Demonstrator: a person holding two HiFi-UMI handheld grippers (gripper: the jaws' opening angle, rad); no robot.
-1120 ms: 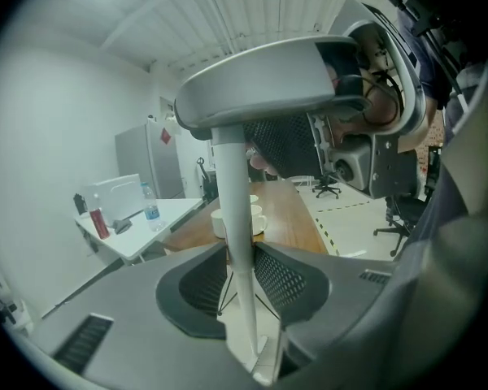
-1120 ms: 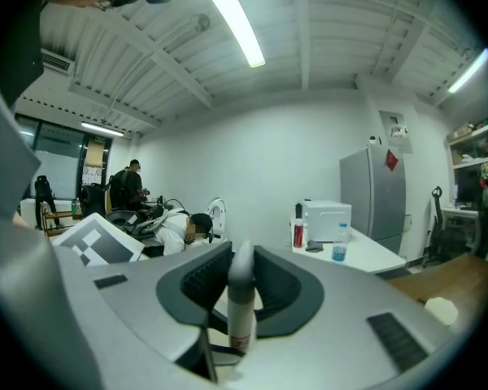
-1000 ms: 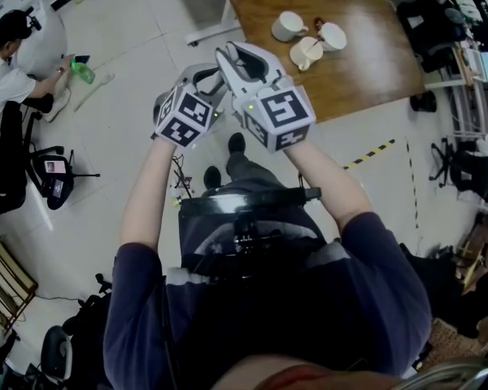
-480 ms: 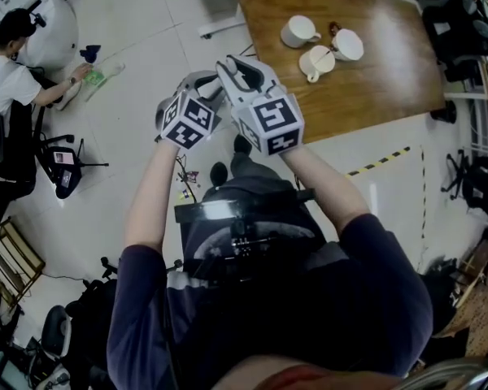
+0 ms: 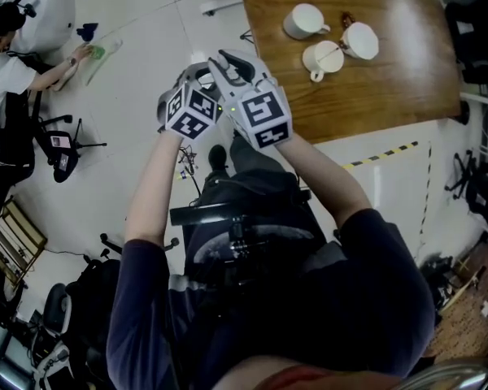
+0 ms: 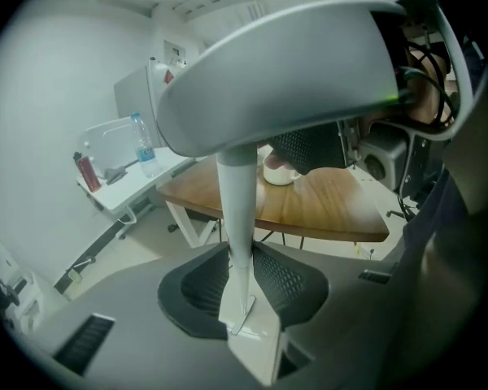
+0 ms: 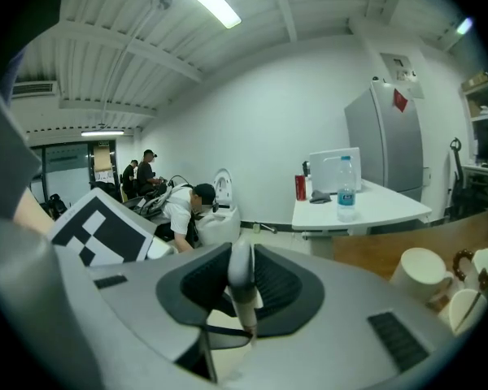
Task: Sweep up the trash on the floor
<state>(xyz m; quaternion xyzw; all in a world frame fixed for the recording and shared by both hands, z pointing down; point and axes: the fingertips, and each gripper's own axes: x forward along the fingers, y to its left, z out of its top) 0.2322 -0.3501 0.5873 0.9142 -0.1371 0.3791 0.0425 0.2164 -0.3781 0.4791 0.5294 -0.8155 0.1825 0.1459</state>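
My two grippers are held side by side over the pale floor, in front of the person's shoes. In the left gripper view a thin white handle point(image 6: 236, 210) stands between the pads of my left gripper point(image 6: 242, 287). Those jaws have just been closing and they press on it. The handle runs up to the grey body of my right gripper point(image 6: 285, 80). In the right gripper view the handle's rounded end point(image 7: 241, 270) sits clamped in my right gripper point(image 7: 240, 291). From the head view, the left gripper point(image 5: 197, 75) and right gripper point(image 5: 228, 62) hide the handle. A green item point(image 5: 98, 52) lies on the floor far left.
A wooden table point(image 5: 390, 80) with three white cups point(image 5: 321, 58) stands just right of the grippers. A person point(image 5: 8, 63) crouches at far left by the green item, with a black office chair point(image 5: 61, 149) near. Yellow-black tape point(image 5: 382, 153) marks the floor at right. A white table point(image 7: 358, 205) carries a bottle.
Both grippers have sunk together toward the floor and look smaller in the head view. The crouching person's hand has shifted the green item.
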